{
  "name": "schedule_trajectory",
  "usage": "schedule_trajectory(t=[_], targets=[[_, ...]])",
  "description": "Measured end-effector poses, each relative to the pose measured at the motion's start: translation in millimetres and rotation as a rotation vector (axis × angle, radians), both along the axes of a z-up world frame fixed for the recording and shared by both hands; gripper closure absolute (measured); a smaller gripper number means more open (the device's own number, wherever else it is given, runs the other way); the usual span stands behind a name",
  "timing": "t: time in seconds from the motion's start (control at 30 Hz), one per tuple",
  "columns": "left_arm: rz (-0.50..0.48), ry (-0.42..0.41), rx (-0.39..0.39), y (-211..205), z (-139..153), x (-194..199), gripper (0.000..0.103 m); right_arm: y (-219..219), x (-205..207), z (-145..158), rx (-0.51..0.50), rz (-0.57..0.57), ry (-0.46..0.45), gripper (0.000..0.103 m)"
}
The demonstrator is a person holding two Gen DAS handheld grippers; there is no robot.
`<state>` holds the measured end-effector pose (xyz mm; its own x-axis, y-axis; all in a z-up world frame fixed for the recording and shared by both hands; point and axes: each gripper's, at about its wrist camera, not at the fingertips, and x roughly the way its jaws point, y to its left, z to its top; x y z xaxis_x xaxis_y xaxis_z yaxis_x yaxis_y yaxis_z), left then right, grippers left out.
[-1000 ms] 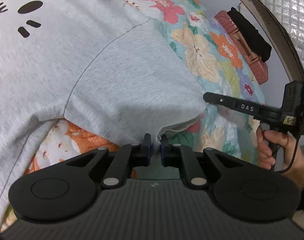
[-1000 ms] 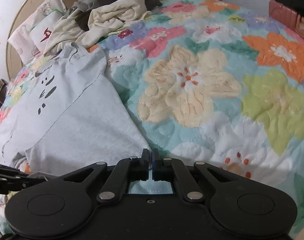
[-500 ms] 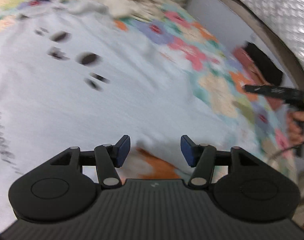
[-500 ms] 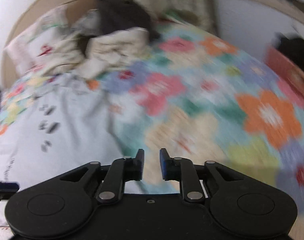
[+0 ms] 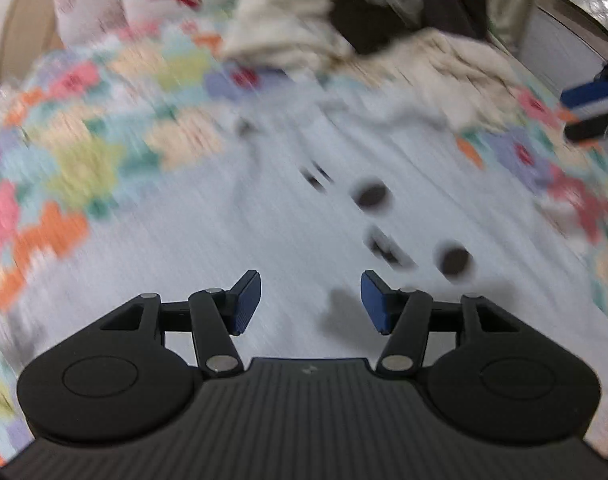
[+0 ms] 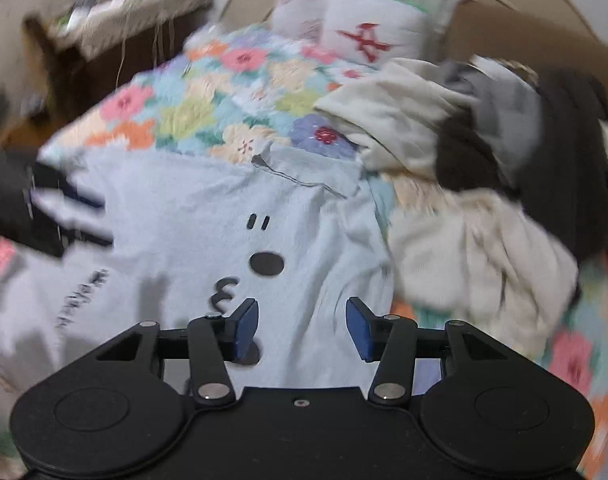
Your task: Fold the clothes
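Now my left gripper hangs released above the shirt while my right gripper's jaws are opening, empty, so the shirt lies flat.

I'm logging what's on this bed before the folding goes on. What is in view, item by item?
T-shirt: one, pale grey with black cartoon-face print, spread flat on the bedspread, below both grippers.
Clothes pile: one heap, cream, grey and black pieces, right of the T-shirt; number of garments unclear.
Bedspread: one, floral in many colours, covering the bed.
Pillow: one, white with a red mark, at the head of the bed.
Headboard: one, tan, curved, behind the pillow.
Left gripper: black with blue pads, jaws apart, nothing between them.
Right gripper: black with blue pads, jaws opening, nothing between them.
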<state>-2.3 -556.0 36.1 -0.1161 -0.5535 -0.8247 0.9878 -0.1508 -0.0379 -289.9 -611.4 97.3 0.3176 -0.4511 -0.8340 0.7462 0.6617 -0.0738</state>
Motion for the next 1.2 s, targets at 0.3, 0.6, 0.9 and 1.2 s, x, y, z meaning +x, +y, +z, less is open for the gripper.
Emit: schedule_trajectory(t=[0.3,0.6,0.9,1.2], targets=[[0.083,0.089,0.005,-121,-44,41,0.063,-119,70,-71,0.105,-0.105,-0.084,0.05],[0.134,0.151,-0.031,-196,-96,58,0.057,-175,107,-131,0.025,-0.068,0.057,0.05],[0.227,0.34,-0.006,-227,-134,70,0.096,-223,96,-165,0.095,-0.217,-0.142,0.044],[0.247,0.345,-0.04,-233,-127,77,0.102,-244,120,-195,0.09,-0.251,-0.086,0.059]])
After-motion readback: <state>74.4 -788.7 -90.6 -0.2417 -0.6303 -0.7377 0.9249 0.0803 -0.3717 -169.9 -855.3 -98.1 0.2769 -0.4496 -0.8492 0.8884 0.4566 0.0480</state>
